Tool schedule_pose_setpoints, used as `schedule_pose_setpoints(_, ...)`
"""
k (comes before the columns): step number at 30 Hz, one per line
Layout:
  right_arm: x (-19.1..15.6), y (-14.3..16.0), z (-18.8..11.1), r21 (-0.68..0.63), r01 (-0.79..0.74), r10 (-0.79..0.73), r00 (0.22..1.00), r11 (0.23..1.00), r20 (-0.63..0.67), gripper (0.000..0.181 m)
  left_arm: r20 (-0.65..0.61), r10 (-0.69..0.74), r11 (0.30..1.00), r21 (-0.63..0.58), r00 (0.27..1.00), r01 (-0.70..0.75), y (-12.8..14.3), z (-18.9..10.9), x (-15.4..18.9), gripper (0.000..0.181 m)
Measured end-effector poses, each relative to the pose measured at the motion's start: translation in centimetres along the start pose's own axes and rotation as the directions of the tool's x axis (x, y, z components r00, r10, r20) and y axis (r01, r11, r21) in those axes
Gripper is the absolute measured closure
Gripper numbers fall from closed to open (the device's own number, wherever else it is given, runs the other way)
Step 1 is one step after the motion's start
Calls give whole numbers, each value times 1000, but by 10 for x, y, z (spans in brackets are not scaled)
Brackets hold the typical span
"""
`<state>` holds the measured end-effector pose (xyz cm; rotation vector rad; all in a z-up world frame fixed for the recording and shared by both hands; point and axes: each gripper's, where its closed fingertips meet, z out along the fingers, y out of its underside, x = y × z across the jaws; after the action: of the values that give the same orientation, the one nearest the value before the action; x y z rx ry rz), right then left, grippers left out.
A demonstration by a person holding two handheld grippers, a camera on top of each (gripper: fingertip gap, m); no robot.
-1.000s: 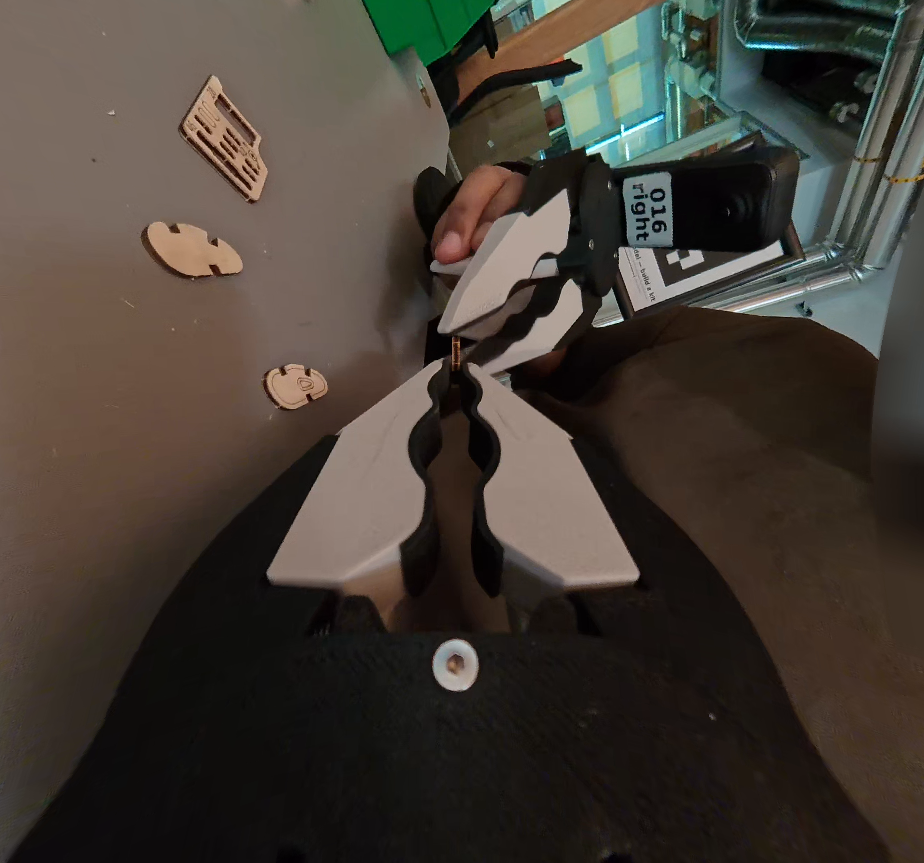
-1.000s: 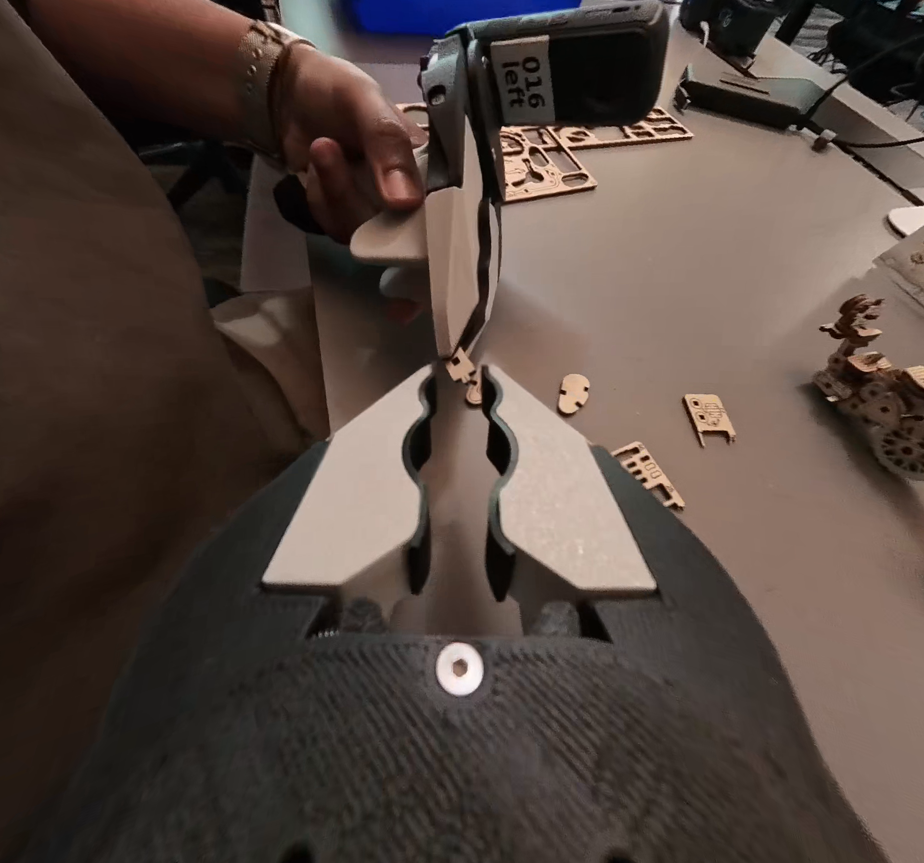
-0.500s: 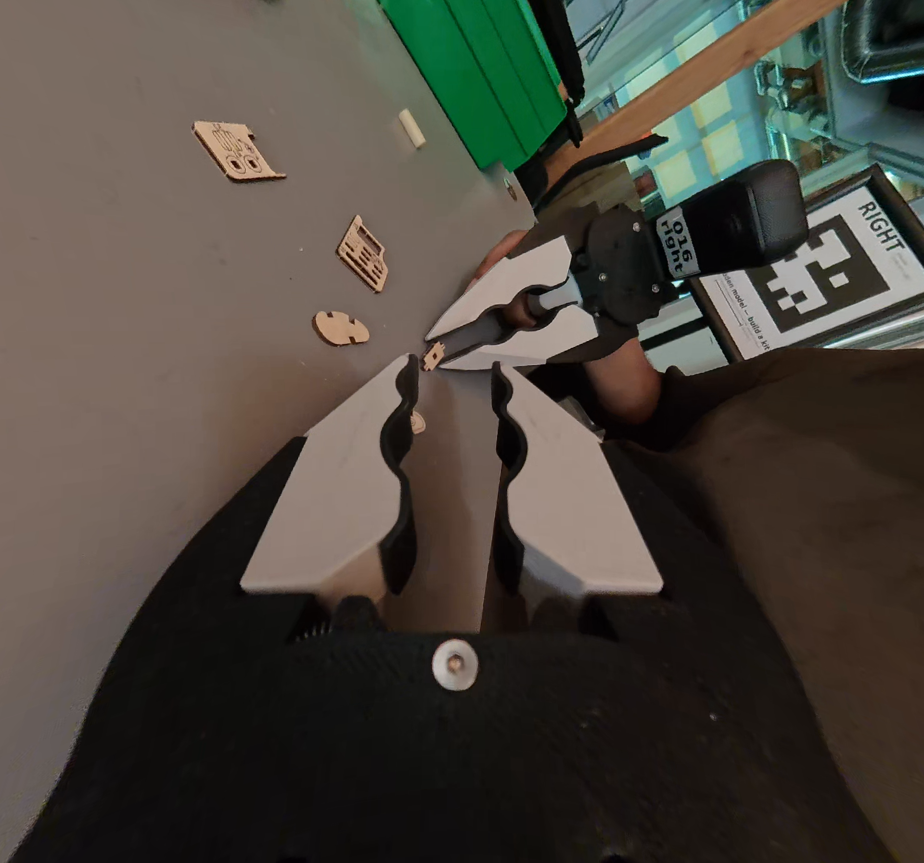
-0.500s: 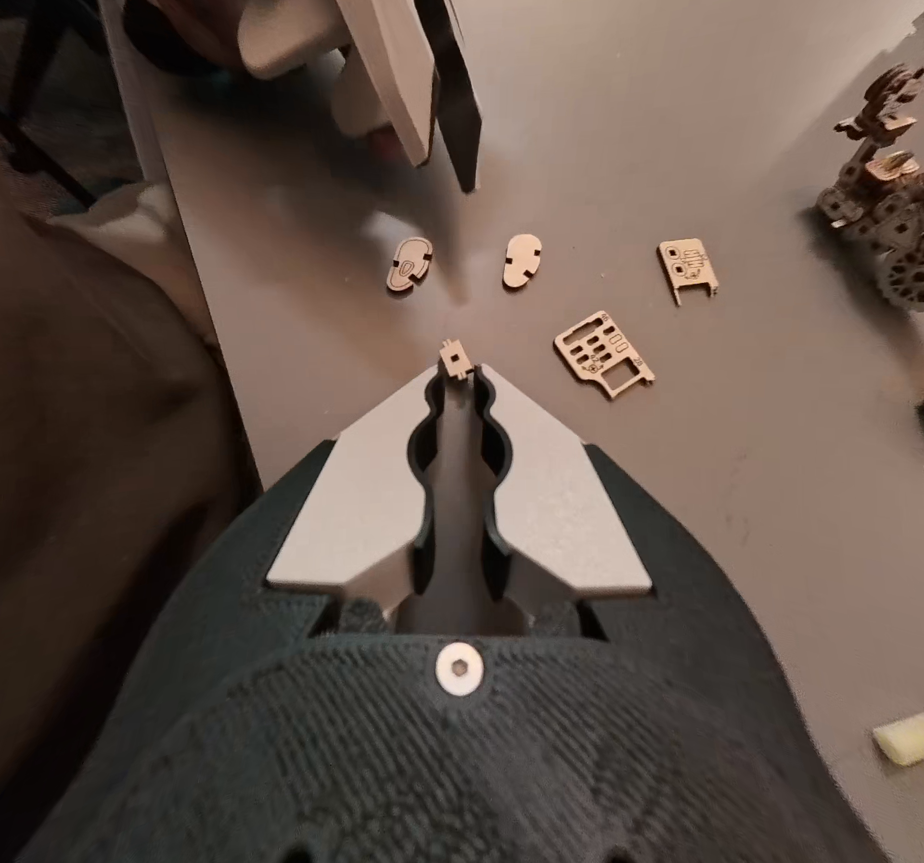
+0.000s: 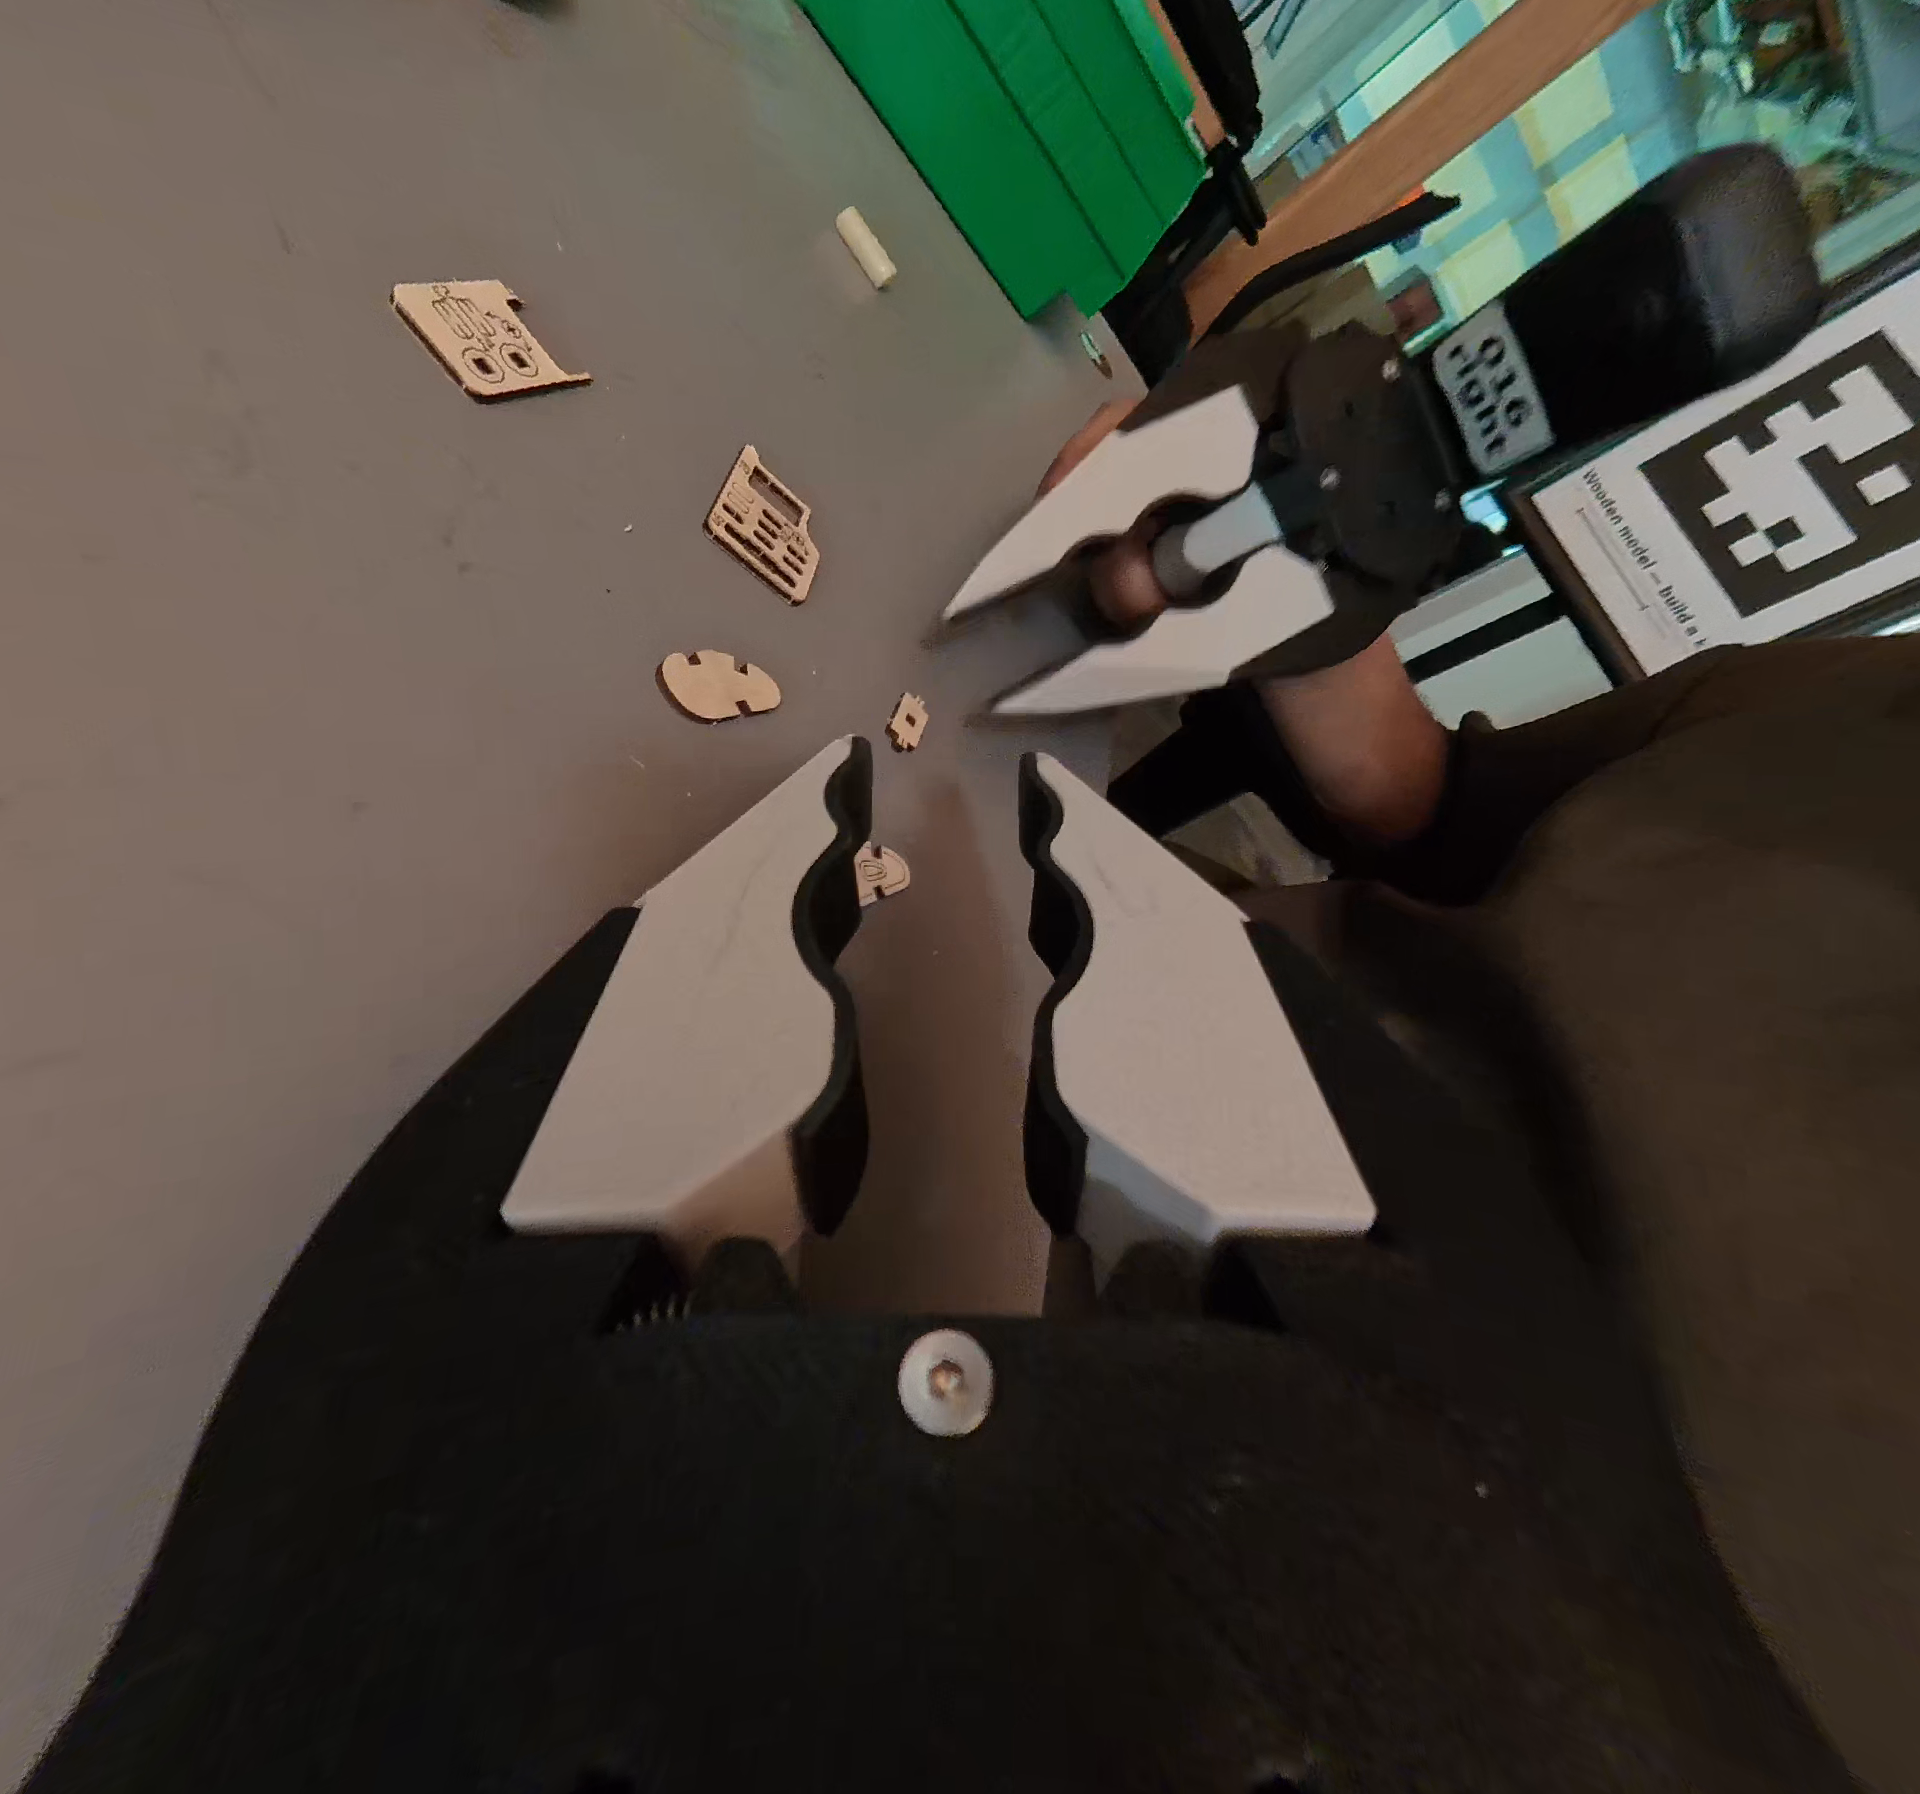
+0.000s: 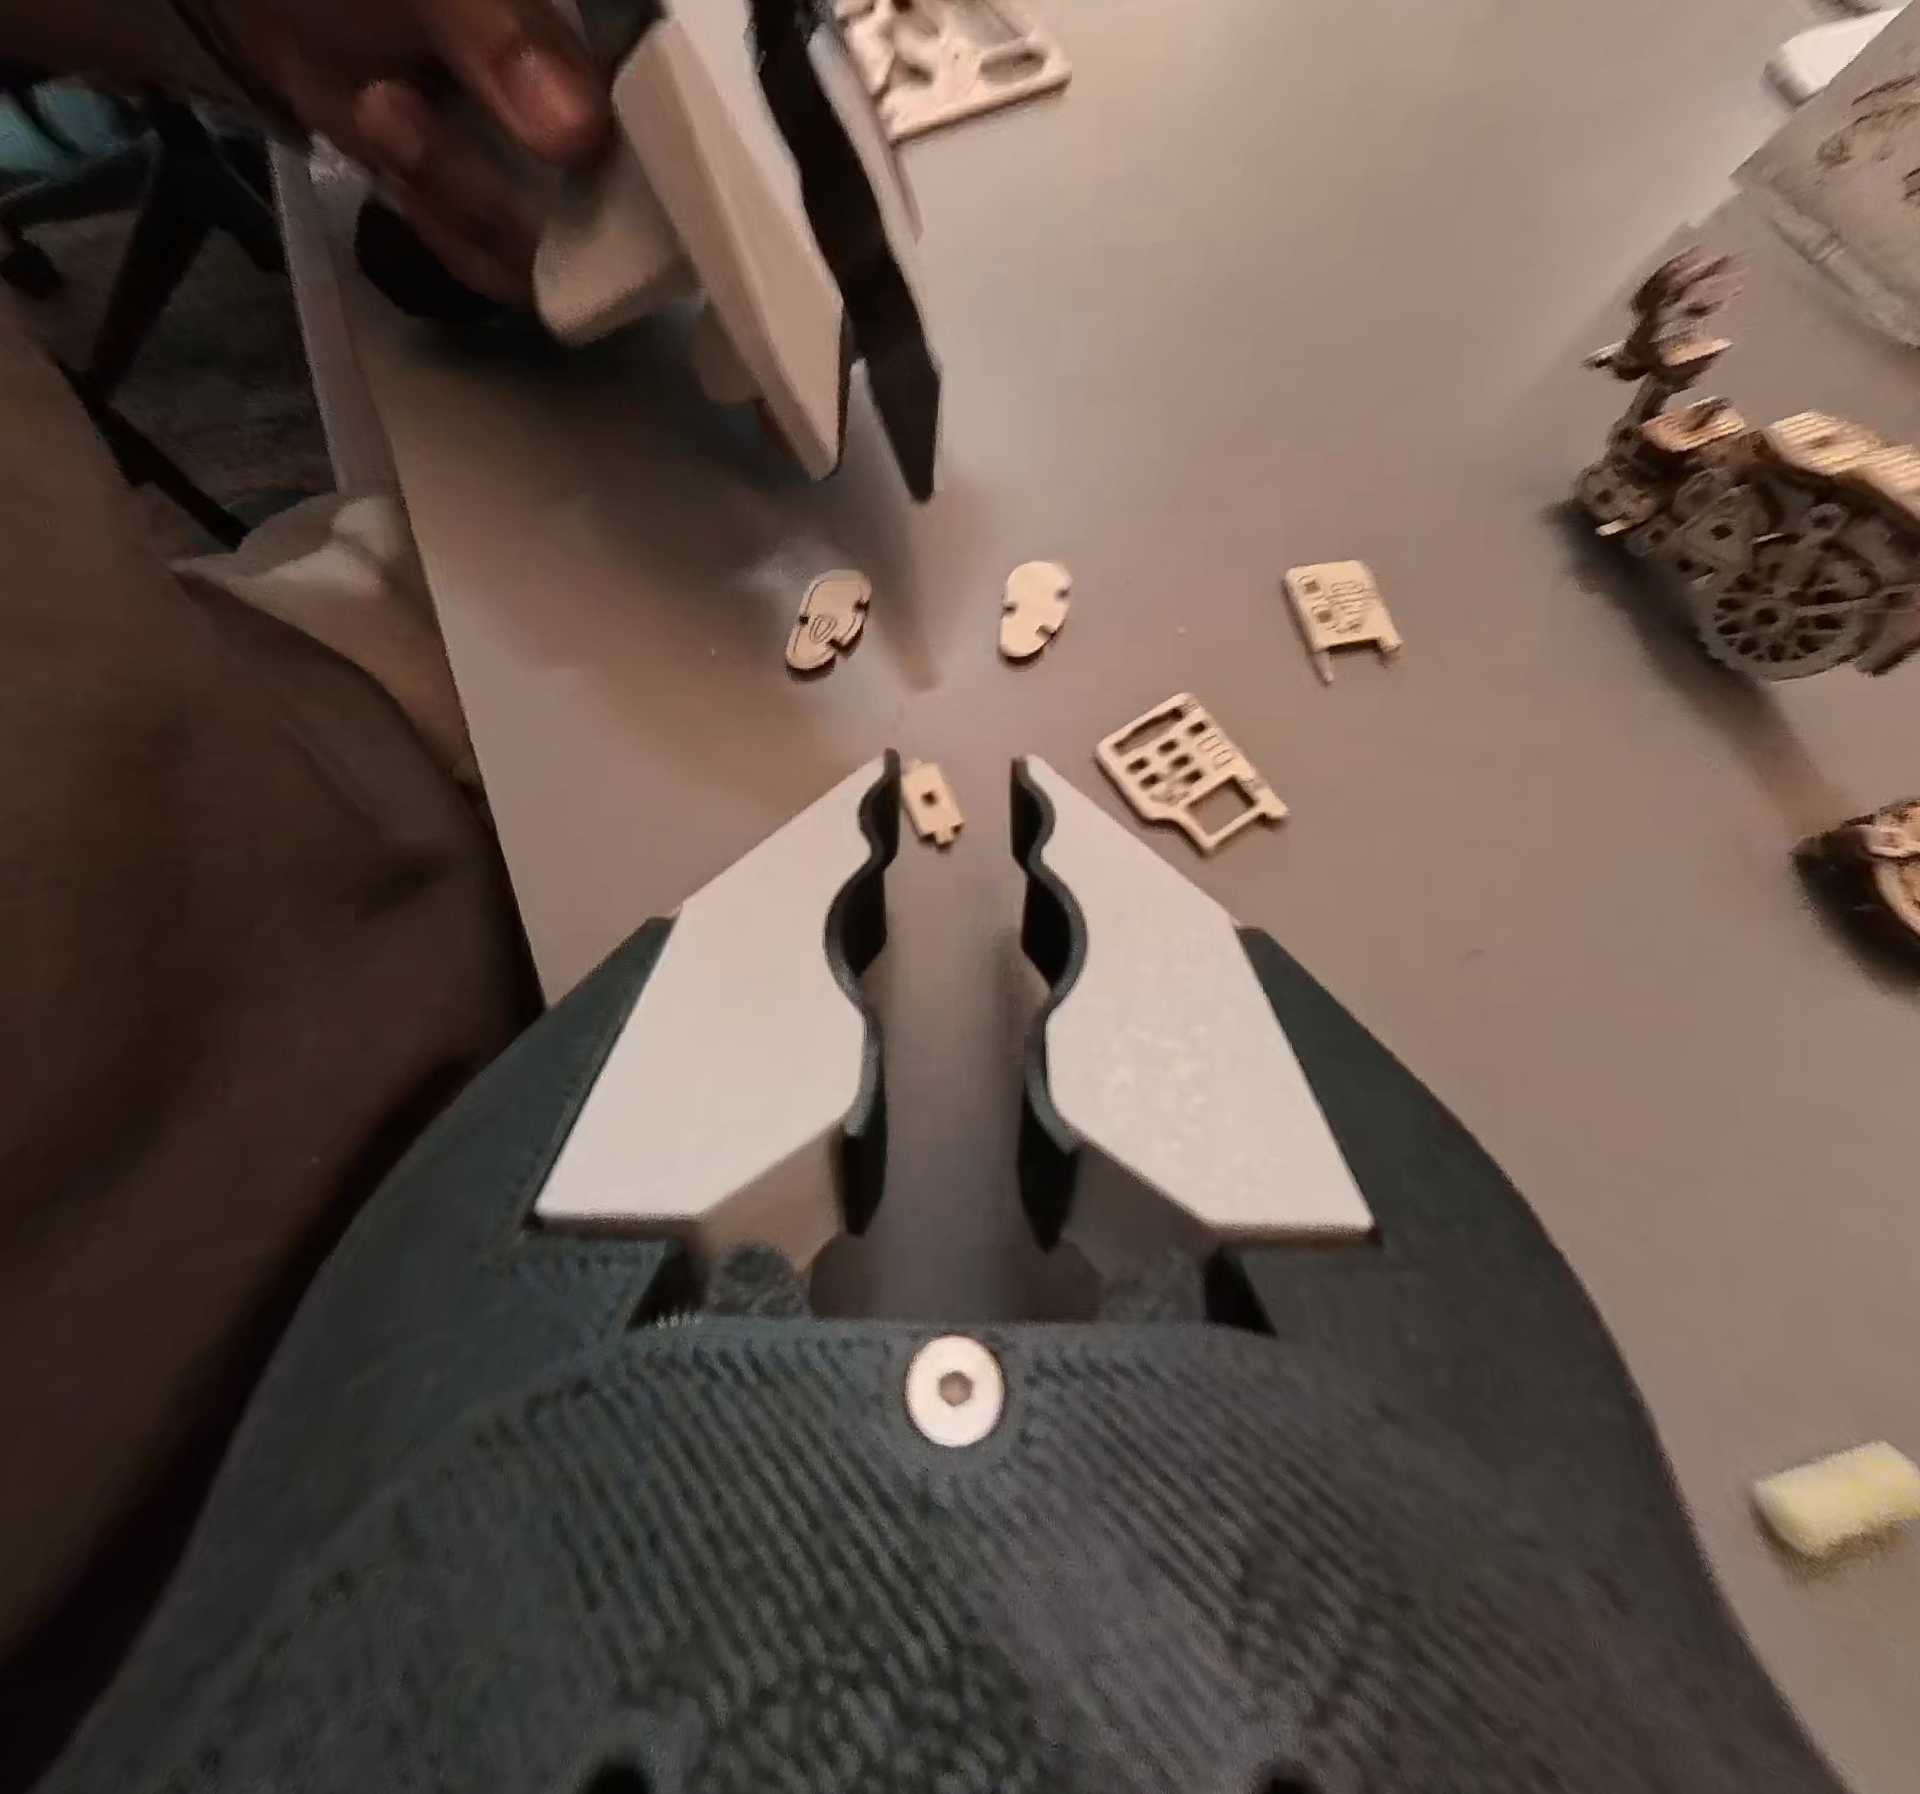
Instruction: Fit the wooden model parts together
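Note:
A tiny square wooden piece [image 6: 932,802] lies on the grey table [image 6: 1351,1069] between the tips of my right gripper [image 6: 953,768], which is open and not holding it. In the left wrist view the piece [image 5: 907,721] sits just beyond my left gripper [image 5: 940,757], which is open and empty, with the right gripper [image 5: 971,664] facing it from the right. An engraved oval piece [image 5: 881,874] lies under the left fingers. A plain oval [image 6: 1034,610], a grid piece [image 6: 1184,770] and a small engraved plate [image 6: 1340,614] lie nearby.
An assembled wooden model [image 6: 1766,539] stands at the right, with another [image 6: 1870,871] behind it. A cut-out parts sheet [image 6: 956,30] lies at the far end. A pale foam bit [image 6: 1839,1510] lies near right. A green bin [image 5: 987,82] borders the table. The person's body is close by. The left tips stand about 4 cm off the plain oval [image 6: 1034,610]. It is also in sight in the left wrist view [image 5: 724,678].
The left gripper let go of the tiny piece and opened; the right gripper took it, lowered toward the table, then opened. The piece now lies loose between the right fingertips.

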<state>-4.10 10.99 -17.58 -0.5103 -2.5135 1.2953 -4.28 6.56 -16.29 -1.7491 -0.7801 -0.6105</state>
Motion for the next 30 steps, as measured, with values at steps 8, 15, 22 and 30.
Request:
schedule_pose_setpoints(8, 54, -26, -36, 268, -288, 318, 945, 920, -78, 163, 91, 126, 991, -58, 988, -121, 8, 3, -6, 154)
schedule_pose_setpoints(15, 51, -20, -27, 228, -282, 310, 946, 932, -95, 163, 103, 133, 989, -73, 986, -126, 9, 4, -7, 152)
schedule_pose_setpoints(22, 47, -14, -18, 195, -287, 309, 946, 938, -96, 165, 145, 168, 983, -98, 975, -154, 11, 4, -9, 143)
schedule_pose_setpoints(30, 53, -14, -22, 226, -345, 369, 927, 911, -71, 165, 259, 379, 913, -259, 889, -314, 24, 5, -9, 137)
